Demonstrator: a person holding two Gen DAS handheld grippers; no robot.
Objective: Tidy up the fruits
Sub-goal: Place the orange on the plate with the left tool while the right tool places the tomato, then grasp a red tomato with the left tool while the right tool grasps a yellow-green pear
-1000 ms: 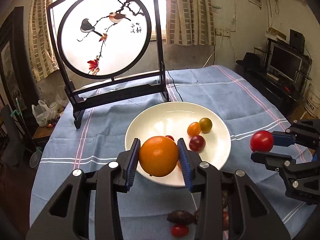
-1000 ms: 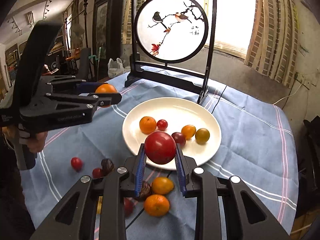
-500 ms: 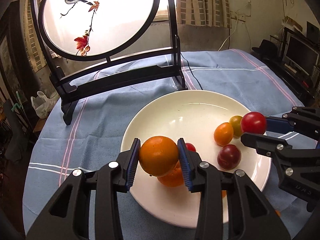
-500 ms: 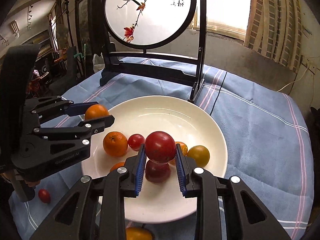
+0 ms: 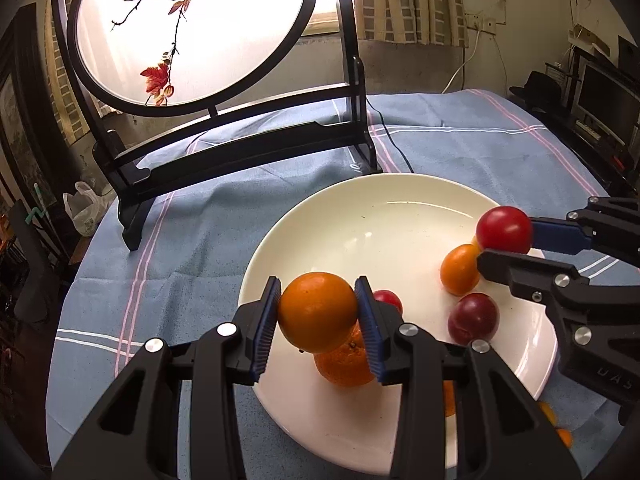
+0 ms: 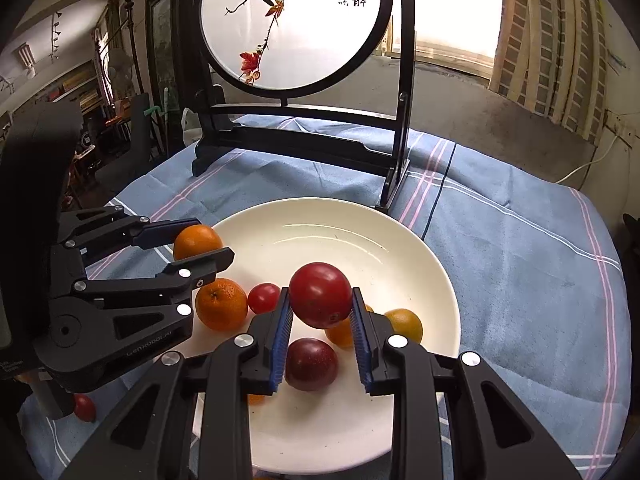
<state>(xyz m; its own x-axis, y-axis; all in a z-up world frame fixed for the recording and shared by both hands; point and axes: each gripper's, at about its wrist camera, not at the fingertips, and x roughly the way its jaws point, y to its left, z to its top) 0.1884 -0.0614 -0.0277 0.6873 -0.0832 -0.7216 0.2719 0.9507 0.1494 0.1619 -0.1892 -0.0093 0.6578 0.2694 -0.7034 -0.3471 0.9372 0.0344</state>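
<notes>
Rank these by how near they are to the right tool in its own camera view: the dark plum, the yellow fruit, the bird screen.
1. Dark plum: on the plate, just below the right tool.
2. Yellow fruit: on the plate, a little to the tool's right.
3. Bird screen: standing upright at the table's far side, well beyond the plate.

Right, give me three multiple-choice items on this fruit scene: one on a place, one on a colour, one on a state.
1. Where is the orange that the left gripper holds?
A. on the cloth
B. over the white plate's near rim
C. behind the bird screen

2. What colour is the tomato in the right gripper?
A. green
B. yellow
C. red

3. How does the right gripper stand?
A. shut on the tomato
B. open and empty
C. shut on a mandarin

Answers: 1 B, the plate lies under and behind it; 2 C, its skin is plainly red; 3 A, both blue pads press its sides.
</notes>
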